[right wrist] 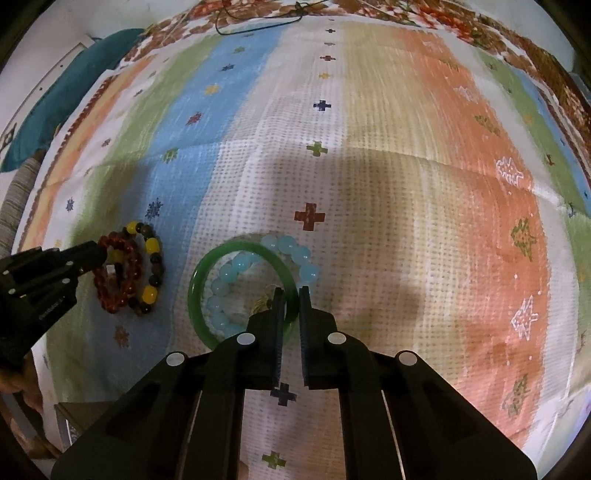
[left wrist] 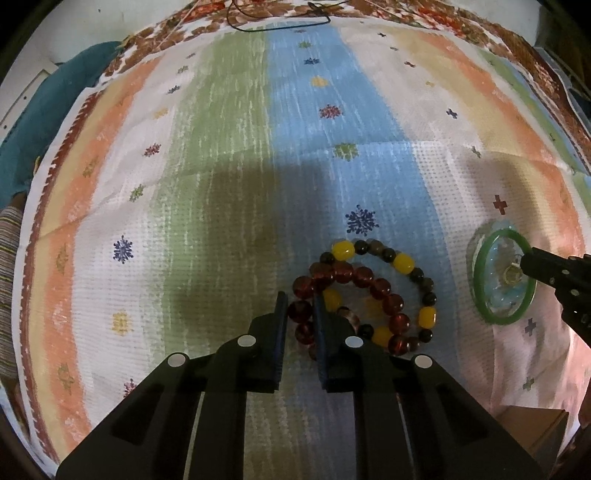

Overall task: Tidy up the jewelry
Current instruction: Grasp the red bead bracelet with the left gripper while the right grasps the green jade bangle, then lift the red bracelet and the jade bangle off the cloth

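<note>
A dark red bead bracelet (left wrist: pixel 347 277) lies on the striped cloth, overlapping a yellow-and-dark bead bracelet (left wrist: pixel 404 264). My left gripper (left wrist: pixel 300 297) has its jaws closed narrowly around the red bracelet's left side. Both bracelets also show in the right wrist view, the red bracelet (right wrist: pixel 122 280) and the yellow one (right wrist: pixel 152 245). A green bangle (right wrist: pixel 207 269) lies over a pale blue bead bracelet (right wrist: pixel 295 254). My right gripper (right wrist: pixel 291 293) grips the bangle's near right rim between its jaws. The bangle also shows in the left wrist view (left wrist: pixel 491 243).
The striped cloth (left wrist: pixel 236 140) covers the whole surface. A thin black cord (left wrist: pixel 280 22) lies at its far edge. A teal cushion (left wrist: pixel 40 110) sits beyond the left edge. A brown box corner (left wrist: pixel 532 428) shows at the near right.
</note>
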{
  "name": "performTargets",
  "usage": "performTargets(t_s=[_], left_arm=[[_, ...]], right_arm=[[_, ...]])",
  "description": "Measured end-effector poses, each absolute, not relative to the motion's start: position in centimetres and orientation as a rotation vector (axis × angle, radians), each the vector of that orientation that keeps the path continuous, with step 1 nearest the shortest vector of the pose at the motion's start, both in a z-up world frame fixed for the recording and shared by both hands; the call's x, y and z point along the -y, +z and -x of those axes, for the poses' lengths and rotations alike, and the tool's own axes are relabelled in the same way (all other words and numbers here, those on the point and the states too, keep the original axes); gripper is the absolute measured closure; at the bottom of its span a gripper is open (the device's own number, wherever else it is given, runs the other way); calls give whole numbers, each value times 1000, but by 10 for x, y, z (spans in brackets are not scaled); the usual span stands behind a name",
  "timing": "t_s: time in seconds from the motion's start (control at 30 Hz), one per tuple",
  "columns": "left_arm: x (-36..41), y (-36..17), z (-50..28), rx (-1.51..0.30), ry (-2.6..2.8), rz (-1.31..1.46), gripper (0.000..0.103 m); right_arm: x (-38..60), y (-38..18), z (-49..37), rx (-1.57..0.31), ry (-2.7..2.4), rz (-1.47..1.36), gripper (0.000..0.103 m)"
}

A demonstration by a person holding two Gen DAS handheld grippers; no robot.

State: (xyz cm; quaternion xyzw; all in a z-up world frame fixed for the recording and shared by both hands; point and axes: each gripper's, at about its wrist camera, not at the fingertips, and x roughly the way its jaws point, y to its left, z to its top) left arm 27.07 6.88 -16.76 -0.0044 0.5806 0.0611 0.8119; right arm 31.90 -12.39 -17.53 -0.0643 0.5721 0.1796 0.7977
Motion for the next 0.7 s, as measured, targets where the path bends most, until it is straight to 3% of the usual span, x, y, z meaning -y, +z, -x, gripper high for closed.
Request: performTargets(t_s=[0.7], left_arm=[[-43, -109, -253, -1128, 39, 51, 90]], right_arm=[[131, -143, -296, -1160, 393, 139, 95]])
